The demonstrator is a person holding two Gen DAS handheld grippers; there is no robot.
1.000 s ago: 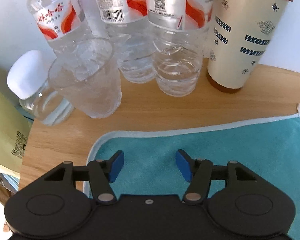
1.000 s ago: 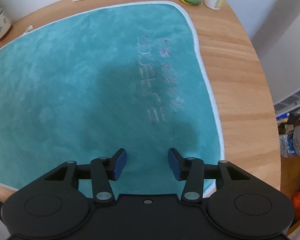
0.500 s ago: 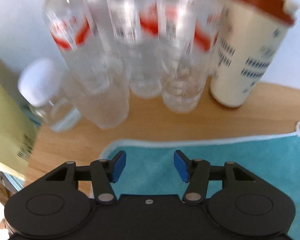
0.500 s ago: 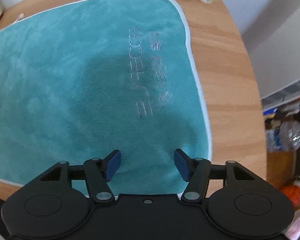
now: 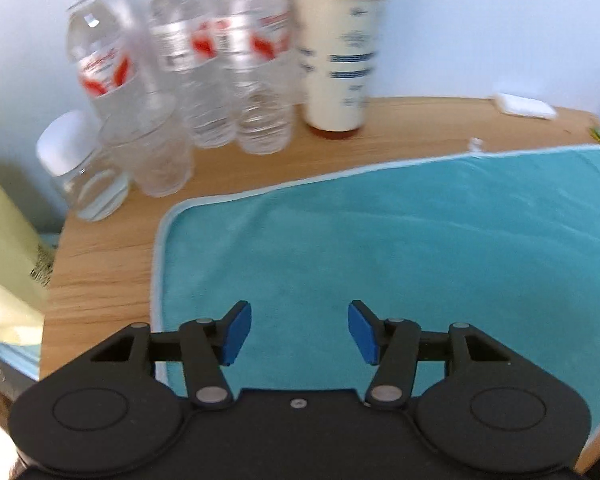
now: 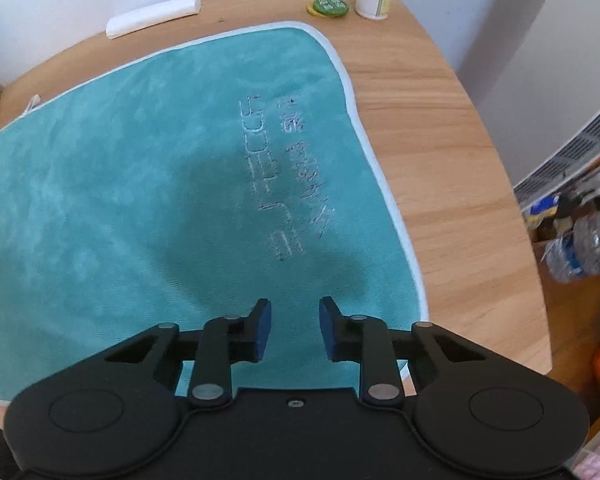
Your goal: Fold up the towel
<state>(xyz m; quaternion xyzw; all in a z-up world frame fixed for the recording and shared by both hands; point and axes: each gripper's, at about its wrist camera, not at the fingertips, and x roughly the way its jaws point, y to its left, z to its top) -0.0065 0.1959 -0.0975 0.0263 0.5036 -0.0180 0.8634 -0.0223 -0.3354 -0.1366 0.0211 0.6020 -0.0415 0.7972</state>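
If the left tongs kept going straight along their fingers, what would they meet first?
Most likely the teal towel lying flat on the wooden table: the open left tongs point down across it. On a shallower line they could pass over it towards the clear water bottles, but depth is unclear.

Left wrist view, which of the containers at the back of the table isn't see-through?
The cream tumbler with the dark red lid, rightmost in the group; the water bottles and small jar beside it are clear.

my left view's motion-blurred, bottles smeared; right view's sharp, bright daylight, a soft shadow darkening the towel, fisheye bending the worktop edges.
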